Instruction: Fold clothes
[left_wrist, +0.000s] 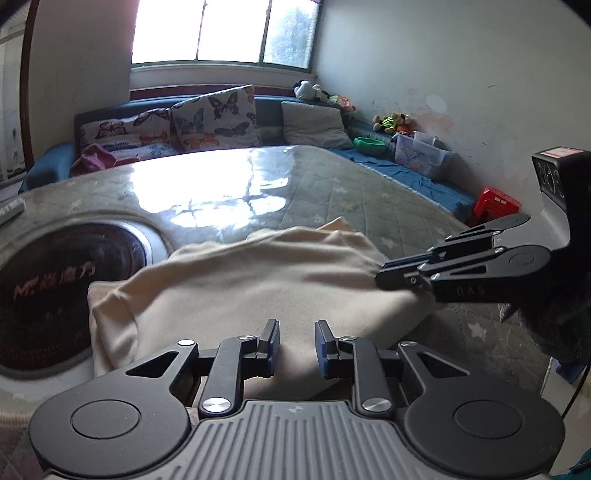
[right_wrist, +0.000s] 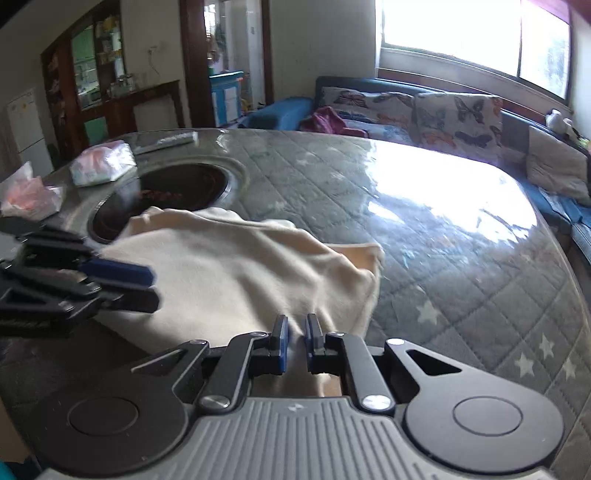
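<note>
A cream garment (left_wrist: 236, 288) lies bunched on the quilted, glass-topped table (left_wrist: 332, 192); it also shows in the right wrist view (right_wrist: 229, 273). My left gripper (left_wrist: 295, 347) is open above the garment's near edge, with nothing between its fingers. It shows from the side in the right wrist view (right_wrist: 147, 284). My right gripper (right_wrist: 295, 343) is nearly closed, pinching a fold of the garment's near edge. In the left wrist view the right gripper (left_wrist: 391, 273) is clamped on the garment's right edge.
A round black cooktop (left_wrist: 55, 295) is set in the table to the left of the garment. Two plastic bags (right_wrist: 101, 162) and a remote (right_wrist: 166, 142) lie at the table's far left. A sofa with butterfly cushions (left_wrist: 214, 118) stands behind.
</note>
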